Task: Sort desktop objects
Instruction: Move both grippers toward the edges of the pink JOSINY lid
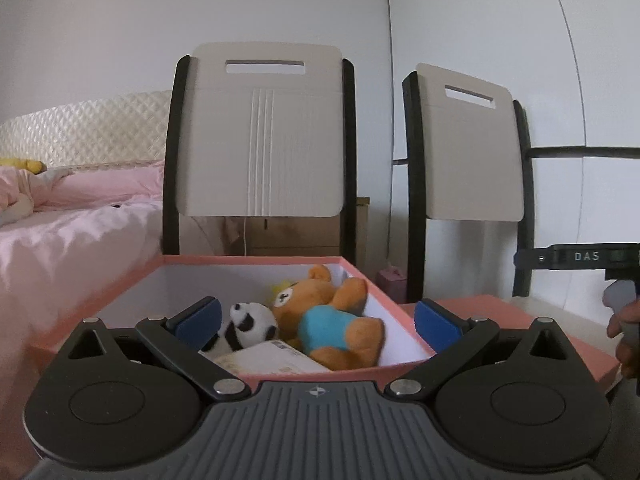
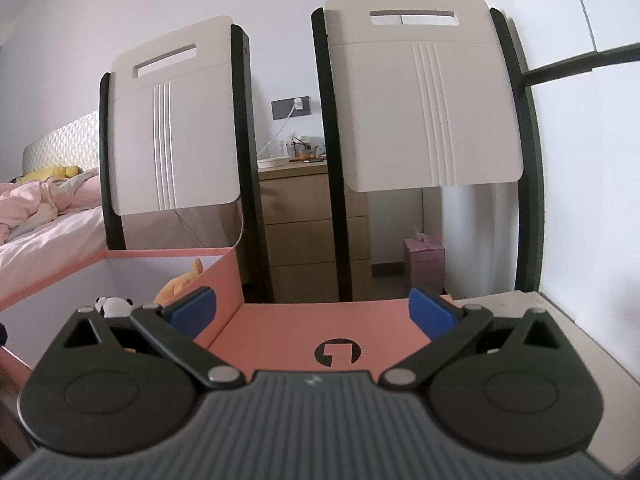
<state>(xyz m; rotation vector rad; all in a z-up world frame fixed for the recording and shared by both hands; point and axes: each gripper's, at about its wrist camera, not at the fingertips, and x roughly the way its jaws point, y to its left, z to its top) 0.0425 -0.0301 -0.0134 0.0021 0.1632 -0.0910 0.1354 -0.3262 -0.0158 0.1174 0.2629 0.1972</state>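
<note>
Left gripper (image 1: 318, 322) hovering at near edge of pink box (image 1: 256, 259), jaws spread wide, gripping nothing. Lying inside box: brown bear (image 1: 328, 312), panda (image 1: 250, 322) touching it, white packet (image 1: 268, 358) at near wall. Right gripper (image 2: 312, 312) likewise gaping empty, hanging over pink lid (image 2: 320, 332) resting just beside box. Two chairs (image 1: 260, 132) standing behind.

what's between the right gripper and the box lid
Nothing visible. The right gripper is open just above the pink lid, which lies flat beside the open box with its top bare.
</note>
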